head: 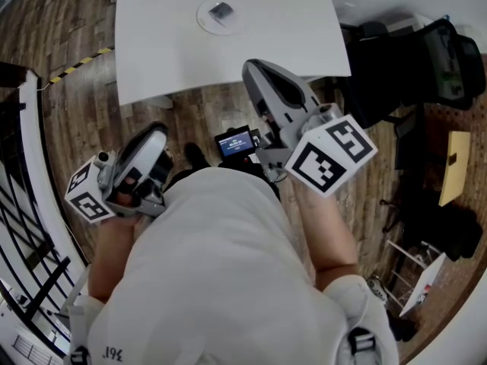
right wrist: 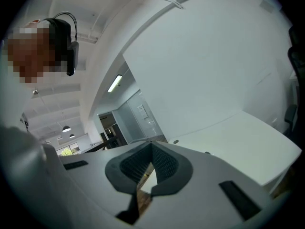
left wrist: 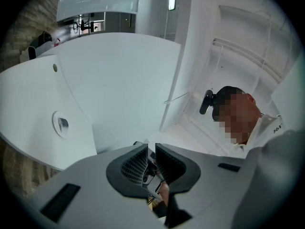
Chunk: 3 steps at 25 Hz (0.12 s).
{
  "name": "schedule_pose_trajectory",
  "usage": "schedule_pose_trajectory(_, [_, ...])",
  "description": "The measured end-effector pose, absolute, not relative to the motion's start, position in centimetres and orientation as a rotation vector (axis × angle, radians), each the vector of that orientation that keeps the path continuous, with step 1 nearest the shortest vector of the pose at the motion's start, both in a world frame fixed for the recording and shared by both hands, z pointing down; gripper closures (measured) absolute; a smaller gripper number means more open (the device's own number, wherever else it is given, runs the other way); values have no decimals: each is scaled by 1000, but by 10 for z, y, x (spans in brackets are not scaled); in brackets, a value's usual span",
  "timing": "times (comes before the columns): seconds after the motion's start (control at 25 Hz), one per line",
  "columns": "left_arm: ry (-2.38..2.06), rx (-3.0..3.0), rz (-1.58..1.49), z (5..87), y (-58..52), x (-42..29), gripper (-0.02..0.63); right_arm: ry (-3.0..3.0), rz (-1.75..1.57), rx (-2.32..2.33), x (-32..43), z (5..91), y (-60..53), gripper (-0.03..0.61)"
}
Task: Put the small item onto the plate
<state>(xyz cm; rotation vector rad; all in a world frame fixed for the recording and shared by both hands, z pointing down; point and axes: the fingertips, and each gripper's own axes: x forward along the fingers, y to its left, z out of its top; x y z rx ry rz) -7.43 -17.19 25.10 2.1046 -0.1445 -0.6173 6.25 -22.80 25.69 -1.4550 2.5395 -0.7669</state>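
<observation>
The small item lies on the plate, well in from the near edge of the table and ahead of both tools. The right tool, jaws pressed together and empty, sits at that near edge and is the nearer. The left tool, jaws slightly apart on nothing, hangs off the table.

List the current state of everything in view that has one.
left tool: jaws slightly apart, nothing gripped
right tool: jaws shut, empty
small item: lying on the plate
plate: flat on the white table
small screen: lit
</observation>
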Motion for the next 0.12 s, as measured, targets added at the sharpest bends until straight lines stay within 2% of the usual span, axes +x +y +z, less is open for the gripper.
schedule_pose_trajectory(0.12, [-134,2101,-617,251,-173,-67,565,2536,-773,-1465,71,258,-227,578])
